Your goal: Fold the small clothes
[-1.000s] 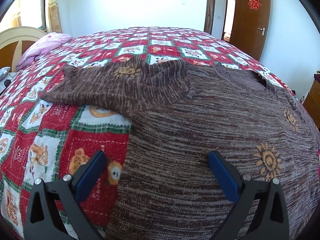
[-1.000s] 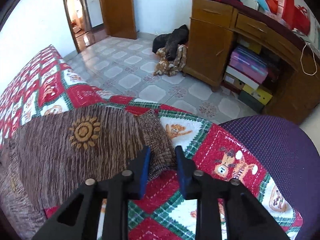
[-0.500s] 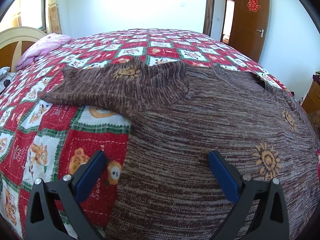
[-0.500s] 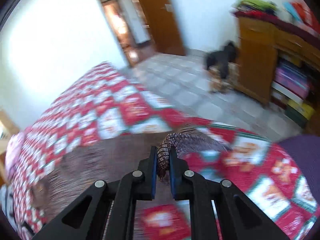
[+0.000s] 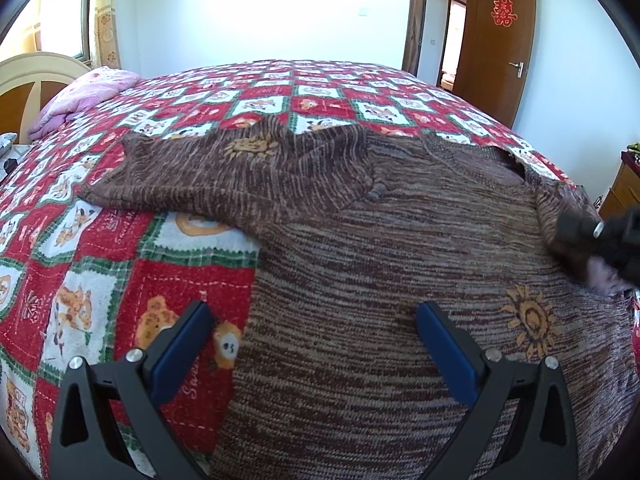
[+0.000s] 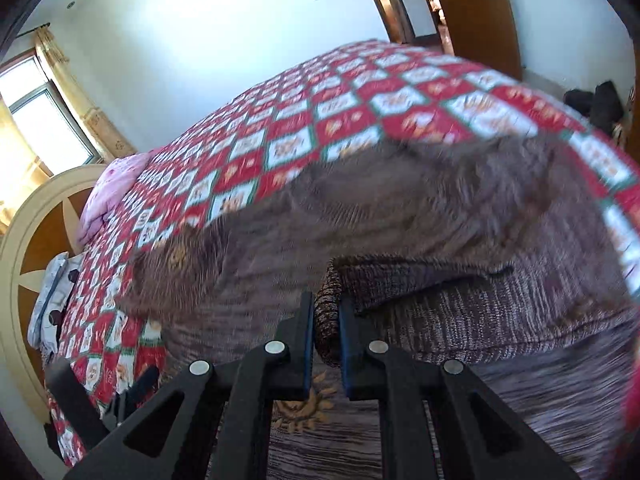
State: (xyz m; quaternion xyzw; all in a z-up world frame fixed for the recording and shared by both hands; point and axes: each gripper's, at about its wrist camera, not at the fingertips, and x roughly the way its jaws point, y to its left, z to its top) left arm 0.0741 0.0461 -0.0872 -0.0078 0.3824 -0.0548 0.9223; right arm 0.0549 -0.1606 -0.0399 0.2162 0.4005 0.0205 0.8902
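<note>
A brown striped knit sweater with orange sun motifs lies spread on the bed, one sleeve stretched out to the left. My left gripper hovers open over the sweater's near left edge, nothing between its blue pads. My right gripper is shut on the cuff of the other sleeve and holds it over the sweater's body. The left wrist view shows that gripper coming in at the right edge with the sleeve. The right wrist view is blurred.
The bed carries a red, white and green patchwork quilt. A pink pillow and a cream headboard are at the far left. A wooden door stands at the back right. Dark items lie on the floor.
My right gripper closed on the right sleeve's cuff and swung it fast from the bed's edge inward over the sweater body. It now shows in the left wrist view. The left gripper stayed still.
</note>
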